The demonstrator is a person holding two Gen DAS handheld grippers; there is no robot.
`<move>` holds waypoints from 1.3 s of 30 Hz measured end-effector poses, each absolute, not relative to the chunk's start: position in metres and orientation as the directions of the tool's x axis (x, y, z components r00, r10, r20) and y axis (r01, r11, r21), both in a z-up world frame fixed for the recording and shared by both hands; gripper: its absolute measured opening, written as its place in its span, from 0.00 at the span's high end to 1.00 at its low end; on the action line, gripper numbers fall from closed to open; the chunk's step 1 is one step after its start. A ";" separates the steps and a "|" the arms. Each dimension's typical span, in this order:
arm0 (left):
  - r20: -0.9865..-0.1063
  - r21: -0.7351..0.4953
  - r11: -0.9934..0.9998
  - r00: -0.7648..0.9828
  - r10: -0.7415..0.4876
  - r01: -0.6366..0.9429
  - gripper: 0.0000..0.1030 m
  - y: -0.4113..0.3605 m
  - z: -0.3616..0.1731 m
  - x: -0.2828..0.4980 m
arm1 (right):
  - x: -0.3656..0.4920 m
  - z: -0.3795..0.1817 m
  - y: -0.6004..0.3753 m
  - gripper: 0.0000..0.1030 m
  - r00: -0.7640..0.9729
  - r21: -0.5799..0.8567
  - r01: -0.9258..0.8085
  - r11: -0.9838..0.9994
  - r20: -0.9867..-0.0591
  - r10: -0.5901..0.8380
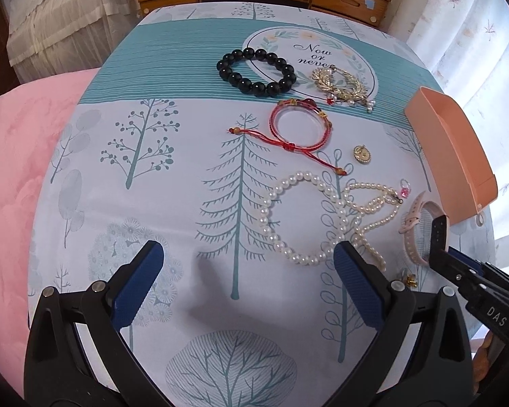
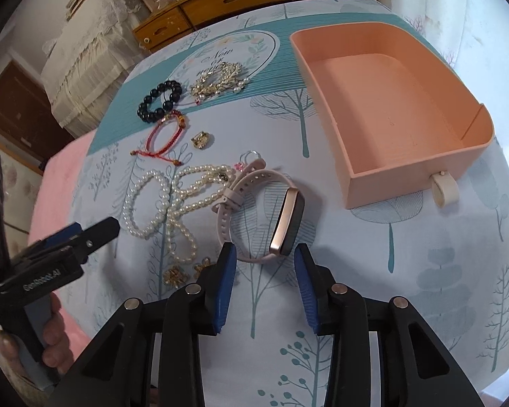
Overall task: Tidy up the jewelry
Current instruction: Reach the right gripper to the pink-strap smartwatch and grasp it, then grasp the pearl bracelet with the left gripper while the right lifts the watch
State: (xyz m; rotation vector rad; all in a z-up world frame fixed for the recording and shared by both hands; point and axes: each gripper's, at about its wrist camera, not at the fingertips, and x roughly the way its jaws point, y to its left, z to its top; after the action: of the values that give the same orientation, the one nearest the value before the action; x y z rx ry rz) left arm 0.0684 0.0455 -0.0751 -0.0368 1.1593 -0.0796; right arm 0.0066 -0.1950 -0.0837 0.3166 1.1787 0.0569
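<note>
Both grippers gape; watch (image 2: 286, 224) face stands on edge, pointing away

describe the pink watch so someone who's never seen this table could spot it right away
Start at the peach drawer tray on the tree-print tablecloth, then look just in front of its near left corner. The fitness watch lies there, right before the open right claw and beside the tangled pearl necklace. It alone has a pale pink strap and a dark rectangular face edged in rose gold.

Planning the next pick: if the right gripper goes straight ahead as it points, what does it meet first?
Probably the pink watch: the open right gripper has its band loop and face just beyond the fingers; depth is uncertain.
</note>
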 end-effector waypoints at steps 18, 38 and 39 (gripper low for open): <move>-0.938 -0.027 0.998 0.343 -0.046 0.062 0.49 0.036 -0.103 0.102 | 0.018 -0.090 -0.193 0.85 0.410 0.219 0.114 0.969 -0.899 0.155; -0.928 -0.214 0.964 0.276 -0.251 0.156 0.95 0.029 -0.068 0.119 | -0.002 -0.044 -0.184 0.93 0.562 0.258 -0.005 0.966 -0.798 0.216; -0.920 -0.217 0.962 0.294 -0.258 0.166 0.95 0.026 -0.059 0.118 | -0.002 -0.039 -0.184 0.93 0.574 0.258 -0.012 0.966 -0.789 0.218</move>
State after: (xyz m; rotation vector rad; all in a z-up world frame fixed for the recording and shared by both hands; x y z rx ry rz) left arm 0.1177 0.0263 -0.0593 -0.0851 1.2407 -0.2824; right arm -0.0025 -0.1839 -0.0393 0.2347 0.9517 0.1362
